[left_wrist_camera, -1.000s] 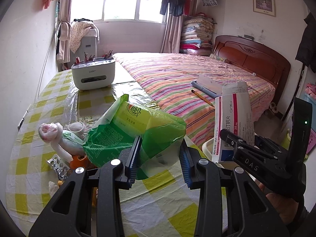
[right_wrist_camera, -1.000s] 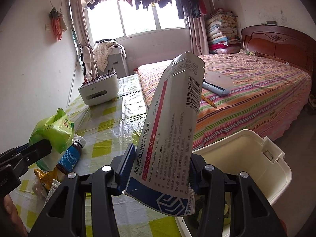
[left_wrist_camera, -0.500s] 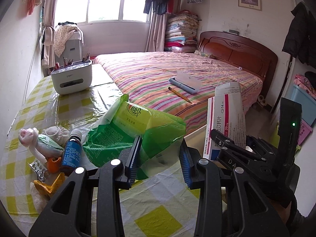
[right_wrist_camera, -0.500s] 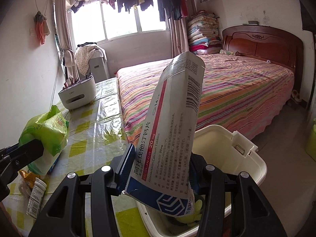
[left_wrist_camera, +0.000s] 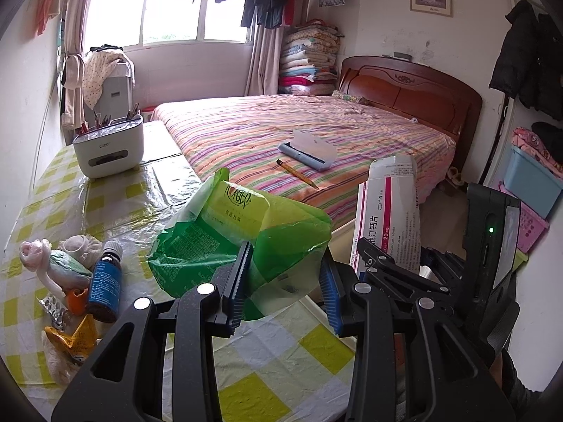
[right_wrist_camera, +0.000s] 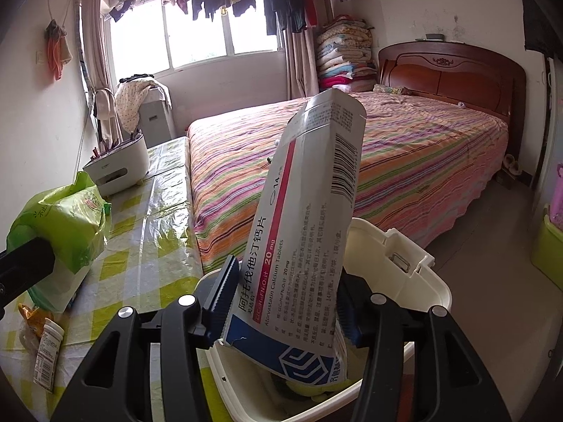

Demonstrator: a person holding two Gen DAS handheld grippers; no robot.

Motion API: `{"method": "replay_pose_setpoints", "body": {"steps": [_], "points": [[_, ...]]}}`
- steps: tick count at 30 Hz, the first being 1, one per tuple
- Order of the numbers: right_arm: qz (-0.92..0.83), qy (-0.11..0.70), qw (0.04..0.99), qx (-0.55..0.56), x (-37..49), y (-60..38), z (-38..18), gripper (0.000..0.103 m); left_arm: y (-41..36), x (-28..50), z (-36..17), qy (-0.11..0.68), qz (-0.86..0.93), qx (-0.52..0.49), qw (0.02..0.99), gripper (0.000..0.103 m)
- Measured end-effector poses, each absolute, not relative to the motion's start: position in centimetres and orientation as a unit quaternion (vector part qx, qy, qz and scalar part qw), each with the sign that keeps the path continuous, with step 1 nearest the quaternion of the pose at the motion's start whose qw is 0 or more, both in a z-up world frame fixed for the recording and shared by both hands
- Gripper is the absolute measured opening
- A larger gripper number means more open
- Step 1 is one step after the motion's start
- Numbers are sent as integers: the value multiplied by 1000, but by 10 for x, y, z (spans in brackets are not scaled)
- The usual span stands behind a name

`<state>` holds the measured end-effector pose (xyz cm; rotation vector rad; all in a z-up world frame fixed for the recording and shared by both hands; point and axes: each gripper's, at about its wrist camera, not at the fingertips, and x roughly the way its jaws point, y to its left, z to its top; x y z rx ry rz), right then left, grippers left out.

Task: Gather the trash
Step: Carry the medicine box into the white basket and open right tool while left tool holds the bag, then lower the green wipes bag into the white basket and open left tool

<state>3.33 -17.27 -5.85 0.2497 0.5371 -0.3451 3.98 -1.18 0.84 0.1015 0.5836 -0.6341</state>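
The right gripper had its jaws clamped on a white medicine box, which stood tilted up the middle of the right wrist view, its lower end directly above the cream bin at the bottom of the frame. Something yellowish already lay in the bin (too hidden by the box to name), so at least one piece seemed to have gone in.

The left gripper had its jaws closed part-way on a crumpled green wrapper, held above the checked surface in the centre of the left wrist view, beside the bin's edge.

So two items were in hand but not yet dropped. Much was left: at the lower left of the left wrist view sat a dark bottle with a blue label, an orange packet, a foil blister strip and a knotted pink-and-white plastic bag, all close together on the surface. A small white tube lay at the lower left of the right wrist view. By my judgement the job was well short of halfway.
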Motion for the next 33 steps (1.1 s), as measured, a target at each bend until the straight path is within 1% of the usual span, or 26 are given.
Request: {"method": "replay_pose_setpoints", "body": {"steps": [5, 6, 7, 9, 15, 23, 25, 29, 31, 33], "points": [[-174, 271, 937, 135, 35, -177, -61, 52, -17, 43, 8, 285, -307, 52, 907, 36], [-176, 271, 936, 138, 34, -179, -61, 54, -17, 48, 8, 286, -307, 52, 906, 36], [-179, 272, 935, 139, 34, -180, -62, 63, -18, 49, 7, 286, -307, 52, 906, 36], [-178, 269, 936, 142, 33, -181, -61, 67, -20, 50, 7, 289, -307, 54, 905, 36], [-177, 258, 936, 160, 27, -188, -60, 68, -26, 56, 1, 297, -309, 56, 902, 36], [-205, 208, 934, 205, 10, -208, -51, 69, -43, 70, -10, 317, -318, 56, 892, 36], [-212, 192, 932, 221, 4, -214, -49, 73, -49, 73, -13, 324, -321, 58, 888, 36], [-225, 156, 929, 249, -9, -226, -44, 77, -61, 76, -19, 336, -331, 65, 880, 36], [-235, 138, 926, 260, -16, -231, -42, 81, -68, 78, -22, 342, -337, 69, 875, 36], [-243, 123, 924, 269, -22, -234, -40, 82, -74, 79, -25, 347, -342, 72, 870, 36]]}}
